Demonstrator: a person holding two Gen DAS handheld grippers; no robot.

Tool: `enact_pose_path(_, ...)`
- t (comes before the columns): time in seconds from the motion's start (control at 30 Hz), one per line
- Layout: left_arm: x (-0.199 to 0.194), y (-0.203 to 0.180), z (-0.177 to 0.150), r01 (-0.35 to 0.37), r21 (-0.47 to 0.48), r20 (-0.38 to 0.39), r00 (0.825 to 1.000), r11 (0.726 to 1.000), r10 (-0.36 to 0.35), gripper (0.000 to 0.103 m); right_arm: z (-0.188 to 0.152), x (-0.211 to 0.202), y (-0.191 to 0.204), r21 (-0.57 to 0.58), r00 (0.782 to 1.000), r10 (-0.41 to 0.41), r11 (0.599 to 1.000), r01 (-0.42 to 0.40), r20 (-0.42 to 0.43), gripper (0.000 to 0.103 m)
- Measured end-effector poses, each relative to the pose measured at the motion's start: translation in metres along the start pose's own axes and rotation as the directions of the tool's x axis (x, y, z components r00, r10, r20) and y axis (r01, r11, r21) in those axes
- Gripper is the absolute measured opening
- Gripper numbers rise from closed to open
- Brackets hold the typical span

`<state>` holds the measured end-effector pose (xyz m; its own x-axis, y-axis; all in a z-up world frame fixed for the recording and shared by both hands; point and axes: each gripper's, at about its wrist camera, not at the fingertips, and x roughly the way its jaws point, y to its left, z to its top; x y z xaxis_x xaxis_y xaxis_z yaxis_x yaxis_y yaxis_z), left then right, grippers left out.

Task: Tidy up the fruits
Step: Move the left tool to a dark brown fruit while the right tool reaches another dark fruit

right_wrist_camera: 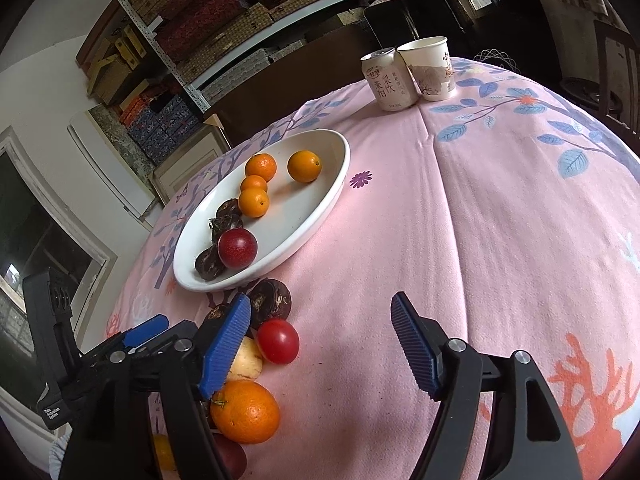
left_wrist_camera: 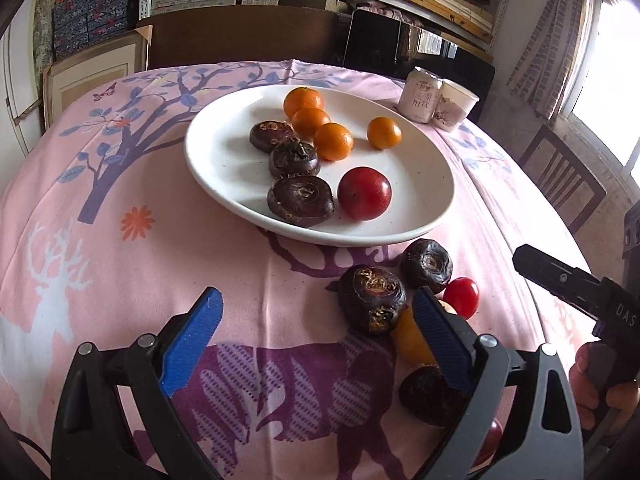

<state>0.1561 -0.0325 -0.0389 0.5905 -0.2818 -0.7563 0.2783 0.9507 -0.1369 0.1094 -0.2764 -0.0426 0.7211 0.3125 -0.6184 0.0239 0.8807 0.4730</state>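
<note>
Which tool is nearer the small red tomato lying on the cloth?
Right. The right tool has the red tomato just inside its left finger; the left tool sits further left, past a dark water chestnut.

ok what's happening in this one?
A person is sorting fruit onto a white oval plate with two handheld grippers. The plate already holds four small oranges, three dark brown water chestnuts and one dark red plum. Both the left gripper and the right gripper are open and empty, over the pink tablecloth near the loose fruit: more chestnuts, a red cherry tomato and a large orange.
</note>
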Motion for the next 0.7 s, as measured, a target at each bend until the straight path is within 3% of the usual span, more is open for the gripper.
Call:
enact_pose_path(0.13,0.004,-0.006,0.006,-0.017,0.019,-0.015,1.0,1.0,0.017,0.093,0.0,0.0,0.001,0.003,1.0,-0.003,1.0,0.003,-0.007,0.075)
enact_pose_path(0.3,0.018,-0.008,0.01,-0.058,0.052,-0.1,0.993,0.997,0.063,0.097,0.001,0.001,0.0,0.004,1.0,-0.005,1.0,0.005,-0.012,0.075)
enact_pose_path(0.5,0.022,0.015,0.005,0.012,-0.01,-0.136,0.991,1.0,-0.013,0.099,0.0,0.003,-0.002,0.012,1.0,-0.007,1.0,0.007,-0.019,0.076)
enact_pose_path(0.63,0.002,0.034,-0.011,-0.104,-0.009,-0.084,0.991,0.995,0.102,0.099,0.001,0.002,-0.004,0.024,1.0,-0.005,1.0,0.005,-0.018,0.076)
enact_pose_path(0.7,-0.007,0.048,-0.018,-0.224,-0.022,-0.064,0.973,0.974,0.222,0.098,0.001,0.002,-0.004,0.023,1.0,-0.001,1.0,0.001,-0.015,0.076)
